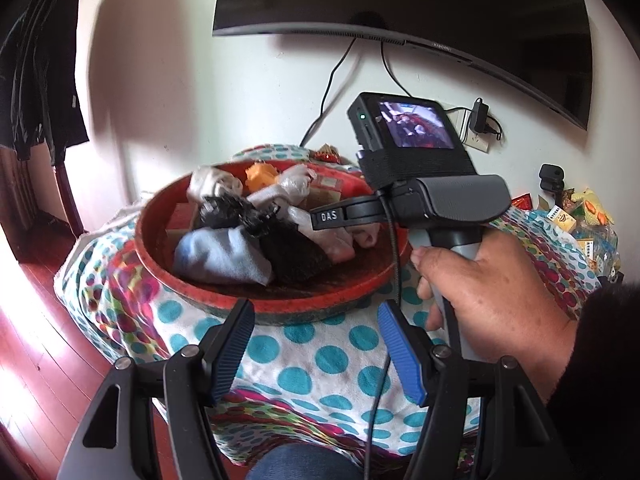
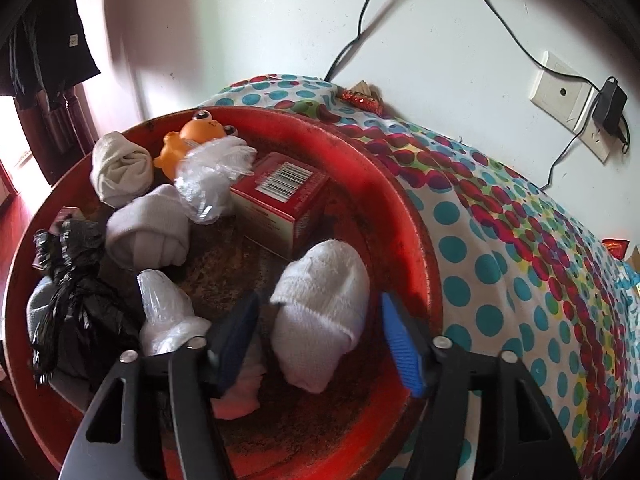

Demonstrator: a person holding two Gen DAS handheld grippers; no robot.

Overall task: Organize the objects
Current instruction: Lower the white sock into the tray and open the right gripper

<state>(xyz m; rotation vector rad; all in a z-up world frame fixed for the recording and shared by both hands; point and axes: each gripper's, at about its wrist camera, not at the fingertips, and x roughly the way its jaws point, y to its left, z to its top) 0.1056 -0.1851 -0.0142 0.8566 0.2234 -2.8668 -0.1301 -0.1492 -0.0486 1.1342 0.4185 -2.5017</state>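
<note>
A round red basin (image 1: 280, 300) (image 2: 404, 200) sits on a polka-dot cloth. It holds rolled socks, plastic bags, a red box (image 2: 280, 196) and an orange toy frog (image 2: 192, 136). My right gripper (image 2: 318, 320) is open over the basin's near right side, its blue pads on either side of a white rolled sock (image 2: 320, 312) that lies on the basin floor. In the left wrist view the right gripper's body (image 1: 440, 200) reaches over the basin. My left gripper (image 1: 316, 316) is open and empty, just short of the basin's near rim.
The polka-dot cloth (image 1: 312, 352) (image 2: 520, 240) covers the table. Small packets and boxes (image 1: 576, 216) lie at its far right. A wall-mounted TV (image 1: 400, 0), hanging cables and a wall socket with a charger (image 2: 600, 108) are behind. Dark clothes (image 1: 36, 80) hang at left.
</note>
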